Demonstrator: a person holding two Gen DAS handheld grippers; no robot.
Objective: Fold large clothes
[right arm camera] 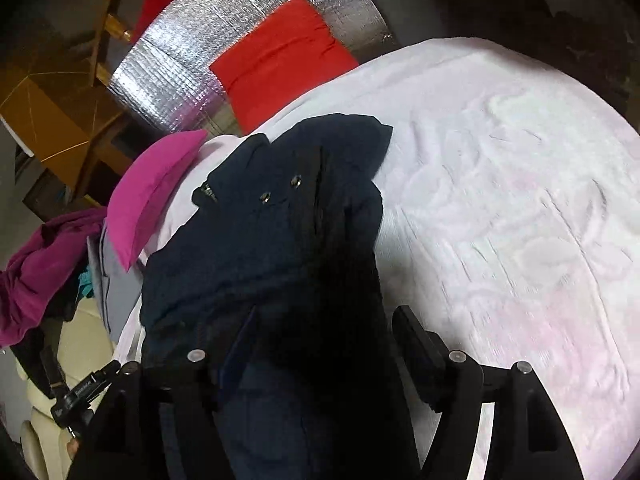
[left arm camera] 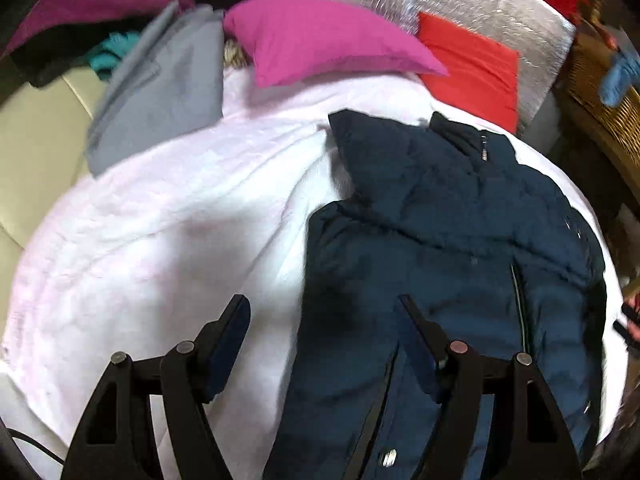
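A navy puffer jacket (left arm camera: 460, 248) with a zip and metal snaps lies on a pale pink-white blanket (left arm camera: 168, 232), collar toward the pillows. One sleeve is folded across its chest. My left gripper (left arm camera: 322, 300) hovers open over the jacket's left edge, one finger above the blanket and the other above the jacket. In the right wrist view the jacket (right arm camera: 260, 248) fills the middle. There my right gripper (right arm camera: 328, 314) is open, its left finger over the jacket and its right finger at the jacket's edge by the blanket (right arm camera: 520, 220). Dark jacket cloth lies below the gap; the pads do not press on it.
A magenta pillow (left arm camera: 320, 36) and a red pillow (left arm camera: 472, 68) lie at the head, against a silver foil mat (left arm camera: 480, 4). A grey garment (left arm camera: 160, 84) and a pile of purple clothes (right arm camera: 36, 264) sit left. A wicker basket (left arm camera: 600, 100) stands right; wooden furniture (right arm camera: 52, 132) stands behind.
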